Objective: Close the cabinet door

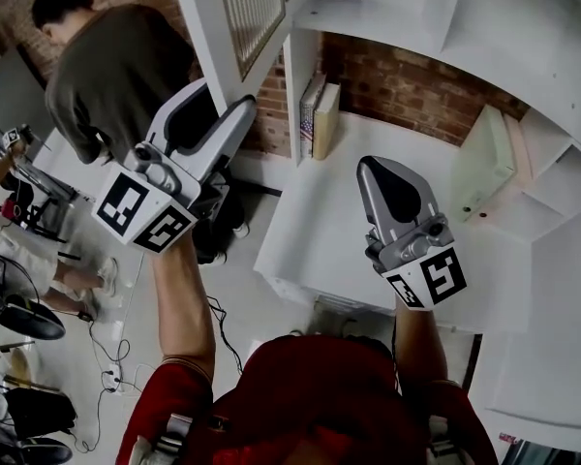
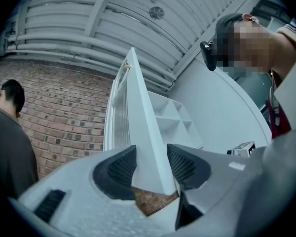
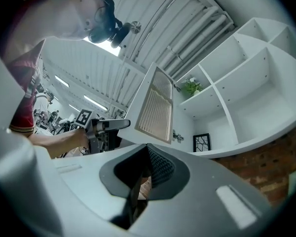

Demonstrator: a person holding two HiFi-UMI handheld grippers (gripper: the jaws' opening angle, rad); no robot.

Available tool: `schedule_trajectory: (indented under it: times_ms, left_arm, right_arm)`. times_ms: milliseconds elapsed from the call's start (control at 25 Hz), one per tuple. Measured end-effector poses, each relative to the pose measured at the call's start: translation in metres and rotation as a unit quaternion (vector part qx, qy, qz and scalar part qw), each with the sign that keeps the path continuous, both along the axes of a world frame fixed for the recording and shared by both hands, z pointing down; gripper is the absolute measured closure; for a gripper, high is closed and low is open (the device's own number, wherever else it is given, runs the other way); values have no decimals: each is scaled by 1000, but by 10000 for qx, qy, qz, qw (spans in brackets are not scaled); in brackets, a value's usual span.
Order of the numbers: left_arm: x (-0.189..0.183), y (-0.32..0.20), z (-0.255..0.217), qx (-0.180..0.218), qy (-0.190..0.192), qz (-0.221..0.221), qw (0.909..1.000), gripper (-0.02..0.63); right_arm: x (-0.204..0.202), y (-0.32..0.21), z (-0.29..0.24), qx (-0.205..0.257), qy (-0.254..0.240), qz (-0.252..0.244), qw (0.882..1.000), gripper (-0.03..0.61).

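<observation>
Now cabinet door (image 2: 138,117) edge tight between jaws of left gripper (image 2: 151,168).

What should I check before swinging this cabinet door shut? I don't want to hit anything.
1. Left tool clamped on the cabinet door edge: ok.
2. Right tool shut, empty, apart from the door: ok.
3. Person in dark top on the door's far side from the shelves: ok.
4. Picture frame set back enough in its shelf: cannot tell.
5. Hinge unobstructed: cannot tell.

White counter (image 1: 339,226), books (image 1: 320,116) standing upright
</observation>
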State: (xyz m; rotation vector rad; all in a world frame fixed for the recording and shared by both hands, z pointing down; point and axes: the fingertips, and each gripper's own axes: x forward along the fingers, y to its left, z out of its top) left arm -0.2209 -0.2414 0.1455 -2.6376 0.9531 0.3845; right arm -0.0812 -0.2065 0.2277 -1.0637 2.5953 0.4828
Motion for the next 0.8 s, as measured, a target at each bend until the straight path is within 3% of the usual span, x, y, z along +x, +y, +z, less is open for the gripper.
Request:
schedule_trajectory:
  times_ms: [800]
  left_arm:
    - [89,-5,5,110,-89,-337,9993,380]
  right_arm:
    - [79,-15,12,-82,-15,83,9999,566]
